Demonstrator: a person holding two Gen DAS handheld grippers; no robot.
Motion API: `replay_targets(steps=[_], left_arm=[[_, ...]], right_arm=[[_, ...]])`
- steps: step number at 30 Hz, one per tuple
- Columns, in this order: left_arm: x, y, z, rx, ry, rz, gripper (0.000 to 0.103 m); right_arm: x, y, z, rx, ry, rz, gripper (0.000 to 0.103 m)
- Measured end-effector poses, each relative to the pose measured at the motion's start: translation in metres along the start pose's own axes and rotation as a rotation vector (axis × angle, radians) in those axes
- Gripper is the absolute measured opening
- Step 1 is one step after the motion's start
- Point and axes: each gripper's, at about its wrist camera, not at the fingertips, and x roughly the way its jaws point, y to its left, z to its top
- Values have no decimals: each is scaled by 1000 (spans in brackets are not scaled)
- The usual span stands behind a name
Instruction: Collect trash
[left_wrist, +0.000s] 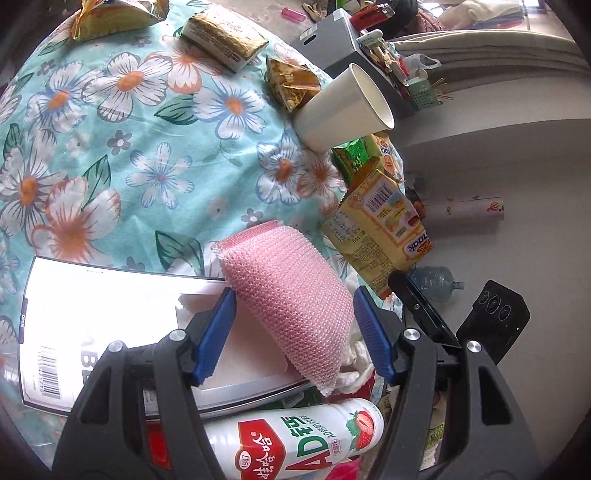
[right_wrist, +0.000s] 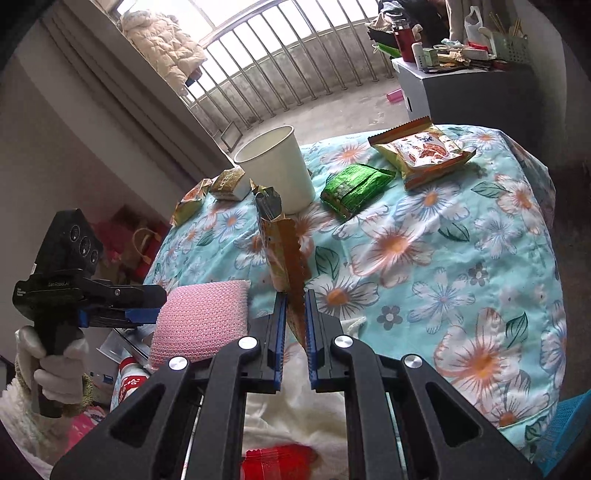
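**Sponge and wrapper held at the table's edge**

Left wrist view: the left gripper (left_wrist: 295, 332) stands partly open around a pink mesh scouring sponge (left_wrist: 288, 306); whether both blue pads press it I cannot tell. The sponge hangs over a glossy white box (left_wrist: 96, 332) and a white strawberry-drink bottle (left_wrist: 295, 439). On the floral turquoise tablecloth (left_wrist: 147, 147), the white paper cup (left_wrist: 343, 107) stands at the far edge, with open cloth left of it.

Right wrist view: the right gripper (right_wrist: 295, 332) is closed on a yellow-orange snack wrapper (right_wrist: 284, 254), upright above the cloth's near edge. A green packet (right_wrist: 354, 188) and a larger snack bag (right_wrist: 424, 151) lie beyond; the cloth at right is bare.
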Motion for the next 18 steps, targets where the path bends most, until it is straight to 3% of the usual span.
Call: replay_targets(steps=[2,7,18], left_arm=[[3,-1,1,1,5,13,61],[13,-7,1,28,23,54,43],[-1,-33,-4,130,-70,69,34]], right_arm=[[0,-5,-1,18,-6,16,11],[-1,-14,-5,50,-19,43,11],[-22,-26,-8,88,-82,69,7]])
